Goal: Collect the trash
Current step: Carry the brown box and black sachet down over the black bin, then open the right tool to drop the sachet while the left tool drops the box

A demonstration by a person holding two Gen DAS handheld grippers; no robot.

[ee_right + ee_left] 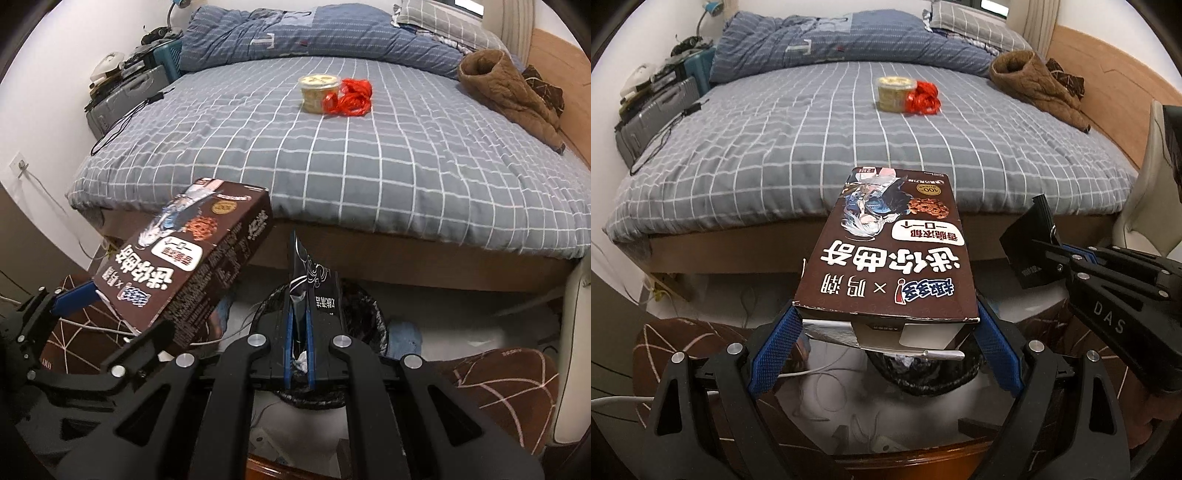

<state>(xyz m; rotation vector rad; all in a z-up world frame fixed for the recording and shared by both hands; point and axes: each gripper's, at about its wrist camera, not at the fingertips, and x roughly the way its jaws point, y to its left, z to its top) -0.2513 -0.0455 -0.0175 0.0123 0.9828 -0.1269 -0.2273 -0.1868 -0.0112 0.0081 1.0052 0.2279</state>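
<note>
A bed (871, 147) with a grey checked cover filled the background, and below its foot, on the floor, stood a black-lined trash bin (369, 306). The left tool (886, 332) was pinching a brown cookie box (886, 251) by its sides between blue pads, the box reaching toward 12 o'clock above the bin, its near end torn open with foil showing. The right tool (299, 354) was pressed together on a flat black packet (317, 291), held upright directly over the bin, with the box at its 10 o'clock. Far up the bed, around 12 o'clock, a lidded plastic tub (319, 92) touched a crumpled red ribbon (349, 98); a brown garment (509, 92) lay at 2 o'clock.
</note>
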